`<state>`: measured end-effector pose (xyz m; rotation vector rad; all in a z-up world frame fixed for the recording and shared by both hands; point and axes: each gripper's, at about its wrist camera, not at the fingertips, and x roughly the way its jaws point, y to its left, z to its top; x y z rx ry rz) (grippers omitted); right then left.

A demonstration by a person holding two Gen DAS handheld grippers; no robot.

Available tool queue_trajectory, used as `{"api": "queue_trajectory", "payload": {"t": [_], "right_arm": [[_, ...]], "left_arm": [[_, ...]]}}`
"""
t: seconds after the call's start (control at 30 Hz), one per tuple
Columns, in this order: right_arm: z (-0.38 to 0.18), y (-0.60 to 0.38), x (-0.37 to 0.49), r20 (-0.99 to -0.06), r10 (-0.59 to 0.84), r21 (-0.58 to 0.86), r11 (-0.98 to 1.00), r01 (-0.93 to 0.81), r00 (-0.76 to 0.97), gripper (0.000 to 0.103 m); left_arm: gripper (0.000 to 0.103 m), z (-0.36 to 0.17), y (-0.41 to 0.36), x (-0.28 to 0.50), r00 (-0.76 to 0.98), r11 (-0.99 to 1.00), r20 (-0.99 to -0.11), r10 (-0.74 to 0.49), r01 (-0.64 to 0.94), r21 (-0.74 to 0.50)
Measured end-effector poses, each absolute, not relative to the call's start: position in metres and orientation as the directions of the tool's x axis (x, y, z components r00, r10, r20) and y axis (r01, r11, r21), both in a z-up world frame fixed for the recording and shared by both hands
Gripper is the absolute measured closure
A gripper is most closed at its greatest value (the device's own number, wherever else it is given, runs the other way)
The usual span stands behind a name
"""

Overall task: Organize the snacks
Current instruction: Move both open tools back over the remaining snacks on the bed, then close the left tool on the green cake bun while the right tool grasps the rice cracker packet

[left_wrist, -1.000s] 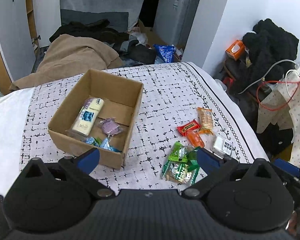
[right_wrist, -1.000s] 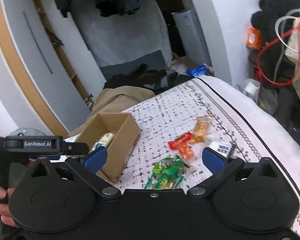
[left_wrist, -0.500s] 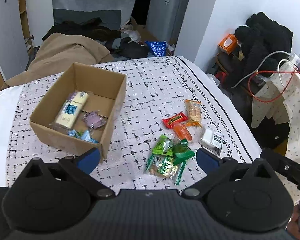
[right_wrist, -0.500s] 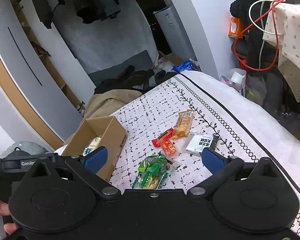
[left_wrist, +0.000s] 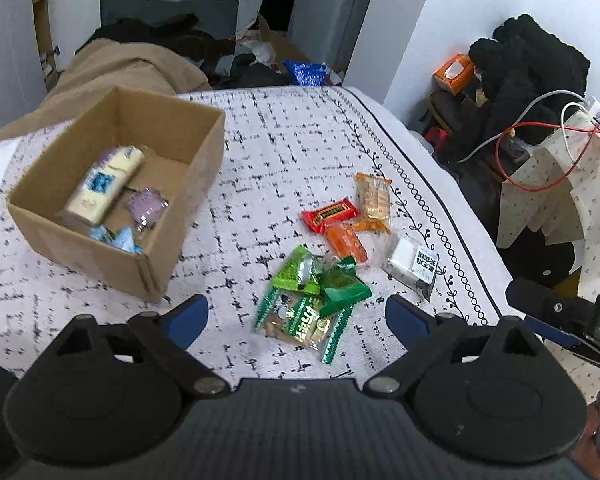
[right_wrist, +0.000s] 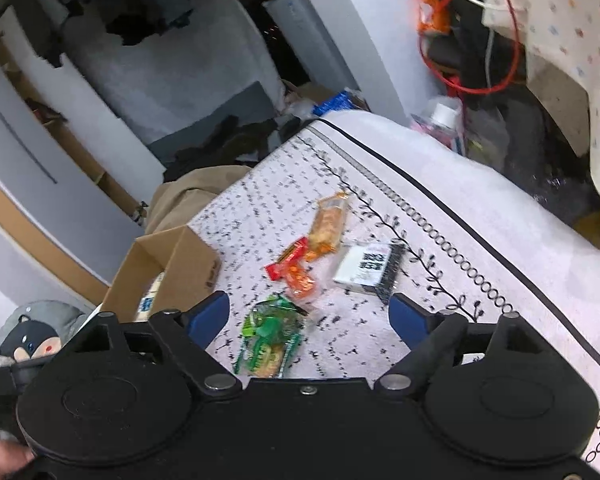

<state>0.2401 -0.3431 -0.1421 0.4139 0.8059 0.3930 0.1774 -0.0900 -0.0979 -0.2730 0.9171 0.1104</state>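
Note:
A cardboard box (left_wrist: pixel 180 196) (right_wrist: pixel 188 268) on the patterned bedspread holds a cream packet (left_wrist: pixel 104 188), a purple sachet (left_wrist: pixel 148 206) and blue wrappers. To its right lie loose snacks: green packets (left_wrist: pixel 312 300) (right_wrist: pixel 270 340), a red bar (left_wrist: pixel 330 214) (right_wrist: pixel 286 258), an orange sachet (left_wrist: pixel 346 242), an orange cracker pack (left_wrist: pixel 374 202) (right_wrist: pixel 328 222) and a white packet (left_wrist: pixel 414 266) (right_wrist: pixel 366 266). My left gripper (left_wrist: pixel 296 318) hangs open just short of the green packets. My right gripper (right_wrist: pixel 308 316) is open above them, holding nothing.
The bedspread (left_wrist: pixel 292 152) ends in white edges to the right. A tan blanket (left_wrist: pixel 120 64) lies behind the box. Dark clothes, a red cable (left_wrist: pixel 540 160) and a spotted cloth (left_wrist: pixel 580 184) crowd the right side. A plush toy (right_wrist: pixel 32 336) sits at far left.
Both grippers have moved closer over the loose snacks, which now look larger and nearer. The box has slid toward the left of the left wrist view. Both stay open.

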Motion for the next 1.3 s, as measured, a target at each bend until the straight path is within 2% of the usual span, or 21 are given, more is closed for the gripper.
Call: {"api": "queue_trajectory", "payload": {"t": [0.3,0.77,0.97,1.03,1.1,1.3], "right_arm": [[-0.155,-0.343,0.254,-0.645,0.472,0.496,0.857,-0.140,0.601,0.018],[-0.171,-0.329,0.276,-0.696,0.452,0.460,0.877,-0.138,0.557,0.019],[-0.180,-0.323,0.287,-0.712,0.442,0.444,0.885,-0.139,0.545,0.019],[-0.184,-0.321,0.291,-0.716,0.440,0.442,0.887,-0.135,0.542,0.019],[-0.190,-0.319,0.296,-0.722,0.436,0.439,0.889,-0.131,0.538,0.019],[-0.203,-0.310,0.309,-0.739,0.403,0.412,0.904,-0.112,0.539,0.019]], "left_arm": [[0.014,-0.133,-0.094,0.191,0.548,0.953,-0.837,-0.012,-0.248,-0.176],[0.014,-0.187,-0.098,0.219,0.457,0.955,-0.889,0.024,-0.272,-0.114],[0.015,-0.203,-0.099,0.227,0.436,0.951,-0.900,0.006,-0.282,-0.130],[0.022,-0.204,-0.099,0.228,0.439,0.945,-0.898,-0.004,-0.291,-0.147],[0.046,-0.202,-0.101,0.230,0.444,0.945,-0.896,0.002,-0.294,-0.143],[0.052,-0.198,-0.094,0.231,0.432,0.931,-0.902,-0.004,-0.328,-0.161]]}}
